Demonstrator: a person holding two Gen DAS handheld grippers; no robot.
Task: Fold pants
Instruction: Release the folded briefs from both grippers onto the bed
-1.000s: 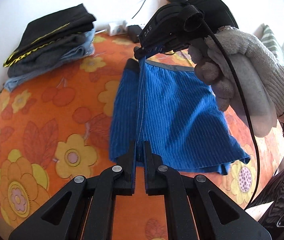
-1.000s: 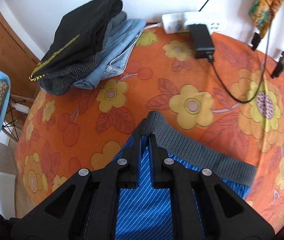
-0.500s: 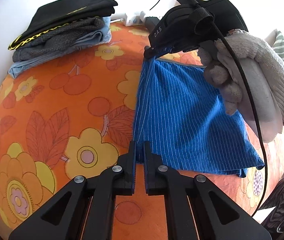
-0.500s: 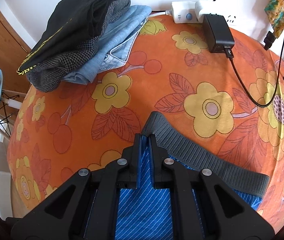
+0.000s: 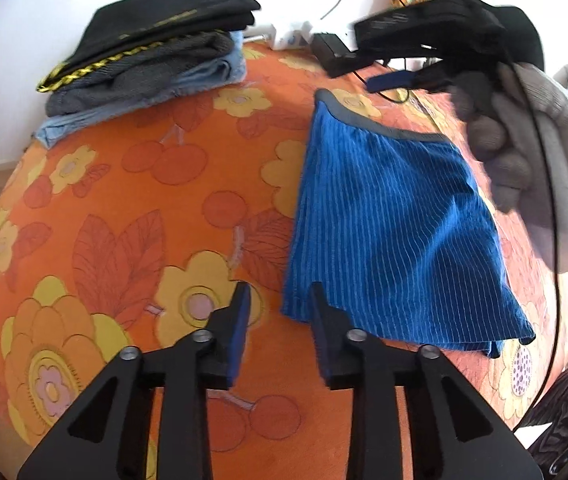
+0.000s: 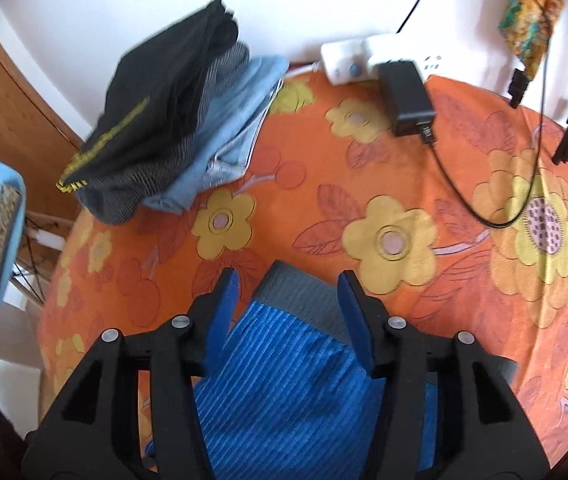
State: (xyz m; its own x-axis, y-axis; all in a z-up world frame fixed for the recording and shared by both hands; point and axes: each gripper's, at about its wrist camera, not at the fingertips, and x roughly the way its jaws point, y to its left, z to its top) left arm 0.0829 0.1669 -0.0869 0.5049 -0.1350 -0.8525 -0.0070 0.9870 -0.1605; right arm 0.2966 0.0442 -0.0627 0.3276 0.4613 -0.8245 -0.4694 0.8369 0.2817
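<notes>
Now that both sets of fingers have just been opening and nothing is pinched between them, your blue striped pants (image 5: 387, 232) lie flat, already doubled over, on the orange flowered counter (image 5: 132, 208). Your left gripper (image 5: 280, 320) stands released at the hem corner, your right gripper (image 6: 287, 300) released over the grey waistband (image 6: 303, 292). Judge the cloth light, soft and limp; it will sag and slide. Take it by waistband corner and hem corner, where the edges are thicker, clear of the folded clothes stack (image 5: 148, 56).
</notes>
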